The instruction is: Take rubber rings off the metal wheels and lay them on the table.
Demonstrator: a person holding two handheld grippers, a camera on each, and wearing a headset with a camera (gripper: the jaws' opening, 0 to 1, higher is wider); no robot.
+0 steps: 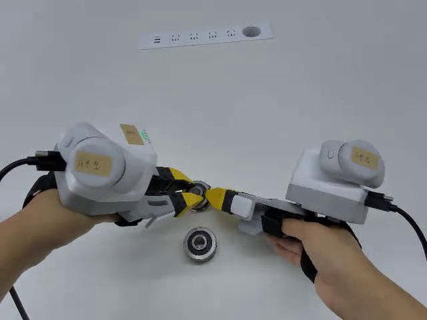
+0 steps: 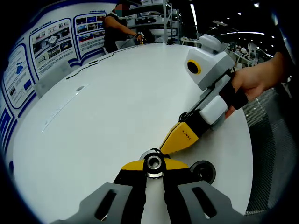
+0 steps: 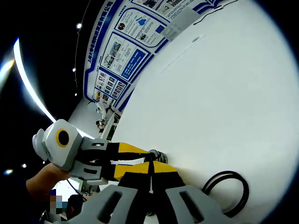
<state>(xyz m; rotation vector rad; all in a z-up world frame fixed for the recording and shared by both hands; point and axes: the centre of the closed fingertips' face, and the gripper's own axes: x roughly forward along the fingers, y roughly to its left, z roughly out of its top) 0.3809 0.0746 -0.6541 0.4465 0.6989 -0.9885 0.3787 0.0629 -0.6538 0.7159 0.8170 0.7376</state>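
My left gripper [image 1: 193,197] [image 2: 153,164] is shut on a small metal wheel [image 1: 199,199] [image 2: 153,163] and holds it just above the table. The right gripper [image 1: 215,197] [image 3: 150,167] comes in from the right with its yellow jaws closed together. Its tips pinch the rim of that wheel [image 3: 157,154], where the dark rubber ring sits. A second wheel [image 1: 200,243] [image 2: 204,171] lies flat on the table in front of both grippers, and its black rubber ring is still on it.
A white power strip [image 1: 205,35] lies at the far side of the white table [image 1: 267,100]. In the right gripper view a thin black loop [image 3: 243,184] rests on the table; ring or cable, I cannot tell. A person stands beyond the table's far end [image 2: 119,28].
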